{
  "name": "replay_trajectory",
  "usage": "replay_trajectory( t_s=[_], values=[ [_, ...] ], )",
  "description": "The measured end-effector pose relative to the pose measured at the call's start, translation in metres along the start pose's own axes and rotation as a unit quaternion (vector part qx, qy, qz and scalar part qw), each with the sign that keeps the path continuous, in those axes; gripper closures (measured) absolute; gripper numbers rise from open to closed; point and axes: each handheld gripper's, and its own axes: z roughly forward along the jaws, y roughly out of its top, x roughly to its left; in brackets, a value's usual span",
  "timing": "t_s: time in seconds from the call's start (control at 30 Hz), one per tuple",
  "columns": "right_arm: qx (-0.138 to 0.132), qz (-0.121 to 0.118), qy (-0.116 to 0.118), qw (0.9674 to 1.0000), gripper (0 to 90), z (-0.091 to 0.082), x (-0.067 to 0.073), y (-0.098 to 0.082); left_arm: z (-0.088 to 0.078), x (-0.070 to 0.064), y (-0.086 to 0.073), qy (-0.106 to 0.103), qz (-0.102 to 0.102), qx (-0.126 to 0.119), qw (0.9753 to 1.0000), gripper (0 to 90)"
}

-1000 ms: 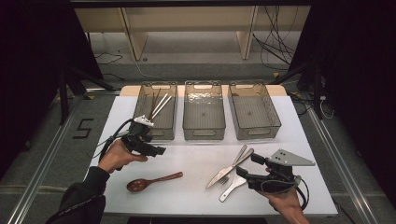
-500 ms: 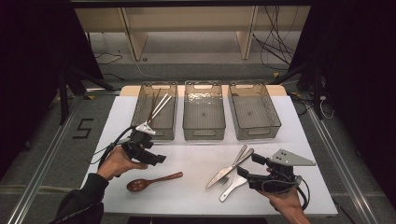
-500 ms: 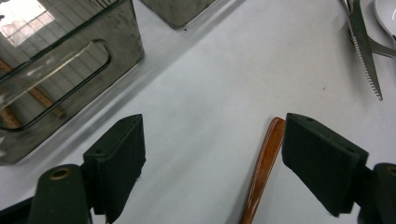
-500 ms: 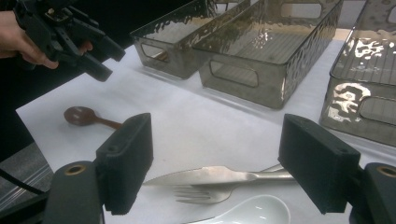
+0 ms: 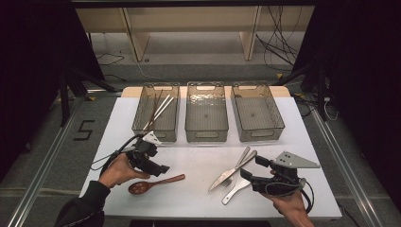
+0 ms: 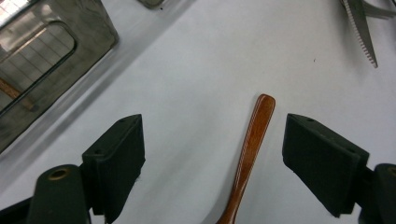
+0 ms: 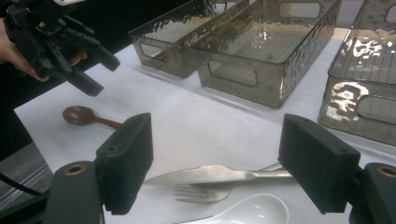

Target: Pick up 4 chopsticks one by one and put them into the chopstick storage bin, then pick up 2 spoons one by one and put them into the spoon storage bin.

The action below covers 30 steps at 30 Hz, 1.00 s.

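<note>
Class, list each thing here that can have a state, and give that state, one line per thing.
Left hand-held gripper: open, jaws either side of the spoon handle.
Right hand-held gripper: open, above the cutlery.
Wooden spoon: flat on the table.
Left bin: holds chopsticks.
Middle bin: empty.
Right bin: empty.
Knife, fork, white spoon: lying together.

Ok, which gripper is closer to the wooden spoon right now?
Left. The left gripper hangs open just above the wooden spoon, whose handle lies between its jaws. The right gripper is across the table by the knife and fork.
</note>
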Motion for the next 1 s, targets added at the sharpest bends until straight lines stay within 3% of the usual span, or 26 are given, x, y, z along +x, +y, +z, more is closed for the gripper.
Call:
replay_trajectory(
  t_s=[0.27, 0.53, 1.0],
  values=[
    [0.0, 0.003, -0.001, 1.0, 26.8, 0.0, 0.0, 0.0, 0.004, -0.01, -0.003, -0.001, 0.02, 0.022, 0.9996, 20.6],
    [0.0, 0.0, 0.0, 1.0, 26.8, 0.0, 0.0, 0.0, 0.009, -0.012, -0.007, -0.001, 0.027, 0.049, 0.9984, 21.1],
    [0.001, 0.002, -0.002, 1.0, 26.8, 0.0, 0.0, 0.0, 0.015, -0.009, -0.013, -0.004, 0.044, 0.098, 0.9942, 29.9]
  ],
)
